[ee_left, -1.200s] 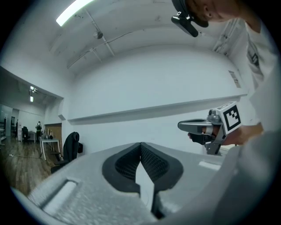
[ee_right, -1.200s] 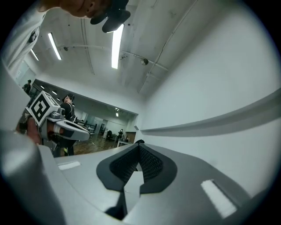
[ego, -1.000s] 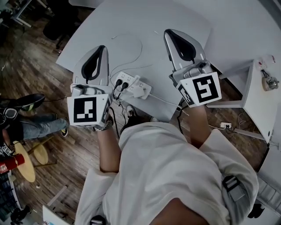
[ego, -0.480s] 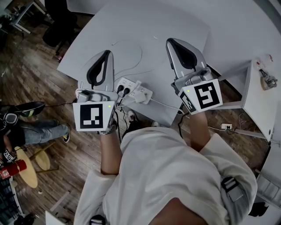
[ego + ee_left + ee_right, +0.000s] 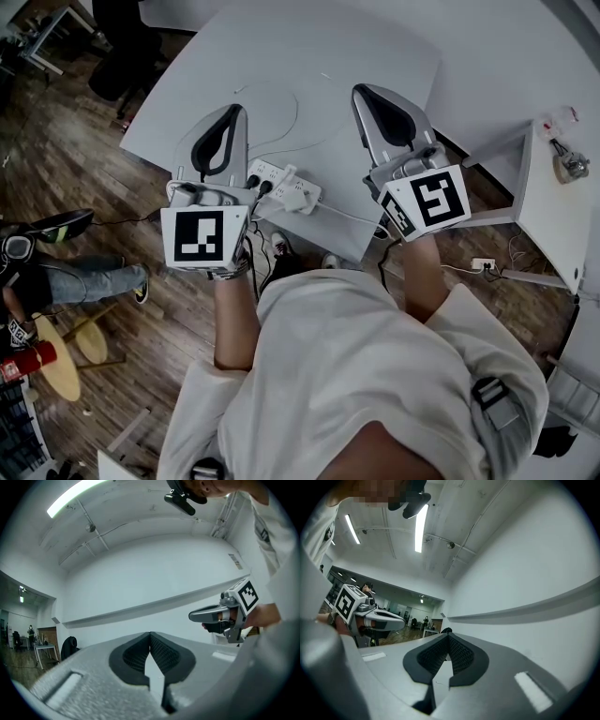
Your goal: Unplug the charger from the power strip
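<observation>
- Head view: the left gripper (image 5: pixel 228 117) and the right gripper (image 5: pixel 364 94) are held level over the white table (image 5: pixel 309 56). Both sets of jaws are pressed together and nothing is held.
- The power strip (image 5: pixel 277 178) lies at mid-frame near the table's near edge, between the two grippers and just beside the left one. The white charger (image 5: pixel 298 199) is seated at its right end and two black plugs (image 5: pixel 258 184) at its left end. A thin white cable (image 5: pixel 281 101) is looped on the table beyond it.
- Left gripper view: the jaws are seen shut tip to tip and empty. Only white wall, a ceiling light (image 5: pixel 70 498) and the right gripper at the frame's right are shown. The strip is not in this view.
- Right gripper view: the jaws are likewise closed on nothing. The left gripper is seen at the frame's left, and the strip is again out of view.
- Risks, as judged: if the charger is pulled while the strip is left unpinned, the strip may be lifted or dragged off the near edge. The black plugs could be clamped or loosened by mistake, since they stand close by. The cable could be snagged.
- Around: a side table (image 5: pixel 544 216) is placed at the right, and a seated person (image 5: pixel 84 272) and a round stool (image 5: pixel 56 361) at the lower left. Nothing is seen to bar the way to the charger.
</observation>
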Demonstrator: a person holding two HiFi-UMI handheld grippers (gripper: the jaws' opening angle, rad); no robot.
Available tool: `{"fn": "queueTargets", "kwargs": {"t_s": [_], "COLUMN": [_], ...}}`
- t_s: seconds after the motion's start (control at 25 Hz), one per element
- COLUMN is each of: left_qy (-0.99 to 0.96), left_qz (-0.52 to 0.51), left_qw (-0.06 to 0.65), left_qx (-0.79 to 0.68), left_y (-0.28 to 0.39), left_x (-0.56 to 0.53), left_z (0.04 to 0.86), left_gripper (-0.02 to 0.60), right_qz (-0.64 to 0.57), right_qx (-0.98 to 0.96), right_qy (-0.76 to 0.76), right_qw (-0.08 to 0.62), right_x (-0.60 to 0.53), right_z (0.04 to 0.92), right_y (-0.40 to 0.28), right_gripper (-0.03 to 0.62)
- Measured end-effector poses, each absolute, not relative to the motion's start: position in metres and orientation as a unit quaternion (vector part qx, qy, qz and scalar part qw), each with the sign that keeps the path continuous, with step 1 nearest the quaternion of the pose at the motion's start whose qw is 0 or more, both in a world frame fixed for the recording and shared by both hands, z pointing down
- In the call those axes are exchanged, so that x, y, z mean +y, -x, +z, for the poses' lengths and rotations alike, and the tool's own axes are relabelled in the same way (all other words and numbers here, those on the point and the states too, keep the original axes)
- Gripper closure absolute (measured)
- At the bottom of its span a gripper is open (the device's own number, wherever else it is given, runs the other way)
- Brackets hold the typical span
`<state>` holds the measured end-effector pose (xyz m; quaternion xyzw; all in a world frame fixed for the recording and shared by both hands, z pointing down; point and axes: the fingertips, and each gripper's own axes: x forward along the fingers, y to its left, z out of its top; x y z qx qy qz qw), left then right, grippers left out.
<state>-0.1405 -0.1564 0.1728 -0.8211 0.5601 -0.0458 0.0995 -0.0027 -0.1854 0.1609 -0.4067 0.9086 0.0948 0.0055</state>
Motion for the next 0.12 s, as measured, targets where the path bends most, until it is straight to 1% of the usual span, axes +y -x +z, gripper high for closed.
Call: {"fn": "queueTargets", "kwargs": {"t_s": [0.12], "left_qy": [0.820], "left_qz": [-0.060], "left_qw": [0.101], "left_qx": [0.560], "left_y": [0.1404], "left_x": [-0.1523], "left_z": [0.1763], "left_gripper": [0.577], "right_qz": [0.094], "right_qx": [0.909], "right_qy": [0.406], "right_qw": [0.004], "right_x": [-0.1781], "right_z": [0.1614], "right_y": [0.0017], "right_gripper": [0.592]}}
